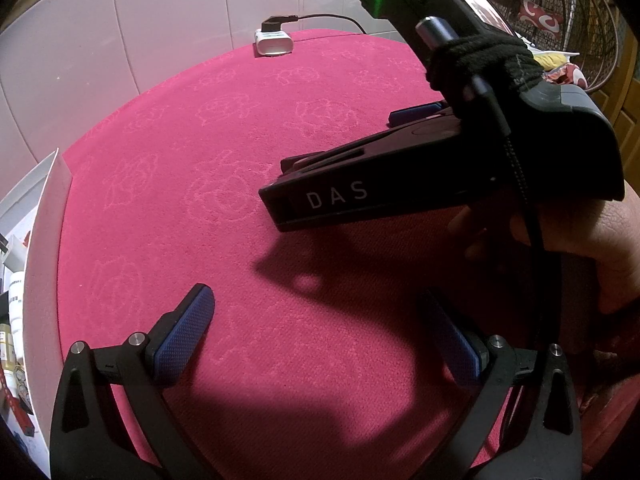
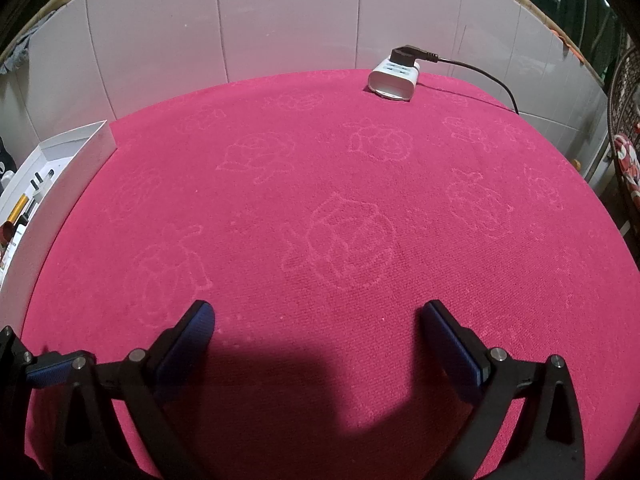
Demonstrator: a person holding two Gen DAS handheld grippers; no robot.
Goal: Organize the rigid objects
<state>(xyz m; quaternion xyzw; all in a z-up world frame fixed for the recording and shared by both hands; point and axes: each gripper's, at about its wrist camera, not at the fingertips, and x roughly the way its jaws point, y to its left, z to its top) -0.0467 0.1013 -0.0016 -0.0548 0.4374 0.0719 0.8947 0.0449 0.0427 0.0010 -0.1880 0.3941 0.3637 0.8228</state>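
Observation:
The red patterned cloth [image 2: 320, 200] on the table carries no loose objects. At its left edge stands a white box [image 2: 80, 156] holding several small items, among them a gold tube [image 2: 18, 206] and a white plug [image 2: 42, 184]. My right gripper [image 2: 320, 332] hovers low over the near cloth, open with nothing between its blue pads. My left gripper [image 1: 320, 328] is also open and holds nothing. The white box [image 1: 48, 216] lies to its left. The right gripper's black body [image 1: 400, 188], marked DAS, crosses the left wrist view, held by a hand [image 1: 580, 240].
A white power strip [image 2: 394, 76] with a black plug and cable sits at the far edge of the table, against the white tiled wall [image 2: 280, 12]. A dark wire basket chair [image 1: 560, 8] with cushions stands beyond the right side.

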